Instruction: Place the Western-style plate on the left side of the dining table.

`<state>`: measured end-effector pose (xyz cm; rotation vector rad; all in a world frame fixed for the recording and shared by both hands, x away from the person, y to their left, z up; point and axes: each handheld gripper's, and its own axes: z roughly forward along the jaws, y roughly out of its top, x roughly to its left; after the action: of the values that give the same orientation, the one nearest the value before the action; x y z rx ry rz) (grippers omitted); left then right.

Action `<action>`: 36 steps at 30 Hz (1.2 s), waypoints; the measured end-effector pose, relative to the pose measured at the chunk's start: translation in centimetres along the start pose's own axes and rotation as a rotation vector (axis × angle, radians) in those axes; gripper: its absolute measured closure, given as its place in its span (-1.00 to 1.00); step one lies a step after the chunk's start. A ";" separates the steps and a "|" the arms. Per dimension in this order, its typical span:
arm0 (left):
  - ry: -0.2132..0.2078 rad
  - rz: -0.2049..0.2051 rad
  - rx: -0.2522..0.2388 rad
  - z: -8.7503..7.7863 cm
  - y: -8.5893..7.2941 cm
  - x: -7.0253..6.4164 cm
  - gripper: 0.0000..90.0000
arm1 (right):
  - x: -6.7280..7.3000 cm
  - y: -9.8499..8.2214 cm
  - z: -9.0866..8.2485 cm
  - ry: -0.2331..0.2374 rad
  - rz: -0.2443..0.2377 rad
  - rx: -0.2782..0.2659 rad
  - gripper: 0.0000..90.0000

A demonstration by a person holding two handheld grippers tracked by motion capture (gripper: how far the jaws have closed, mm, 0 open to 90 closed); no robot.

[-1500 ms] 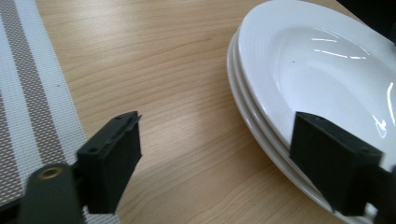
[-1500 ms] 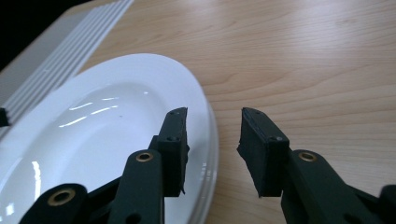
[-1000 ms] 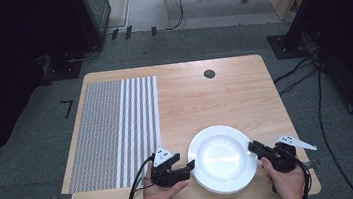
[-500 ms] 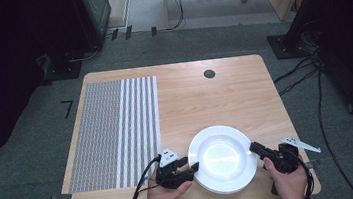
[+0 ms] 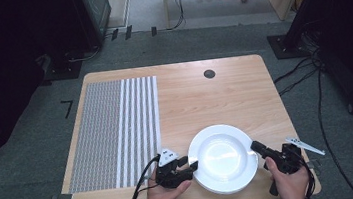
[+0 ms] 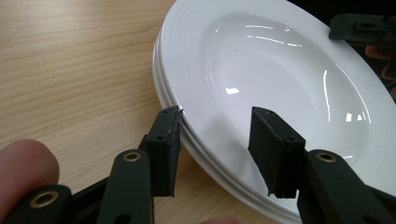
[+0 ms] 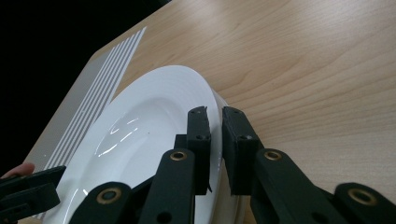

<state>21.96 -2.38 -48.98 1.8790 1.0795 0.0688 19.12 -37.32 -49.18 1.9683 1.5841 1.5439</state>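
A stack of plates (image 5: 223,158) sits on the table (image 5: 224,94) near its front edge, right of the placemat (image 5: 115,131). The left gripper (image 5: 187,164) is at its left rim, the right gripper (image 5: 258,147) at its right rim

High view looks down; both gripper views closely share the plate (image 5: 223,157).

No readable text, label or number appears anywhere.
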 end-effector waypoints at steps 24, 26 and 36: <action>-0.012 -0.034 -0.007 0.2 -0.1 0.3 0.18 | -0.3 -1.0 1.3 0.051 0.019 -0.096 0.81; -0.012 -0.035 -0.011 0.2 -0.1 0.3 0.17 | -0.6 -1.2 1.6 0.044 0.033 -0.088 0.80; -0.034 -0.044 -0.027 0.0 0.1 0.4 0.17 | 0.1 -1.7 2.3 0.101 0.064 -0.062 0.78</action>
<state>22.27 -2.09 -49.10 1.8253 1.0910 0.0262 19.86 -35.48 -51.27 1.9547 1.5047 1.7206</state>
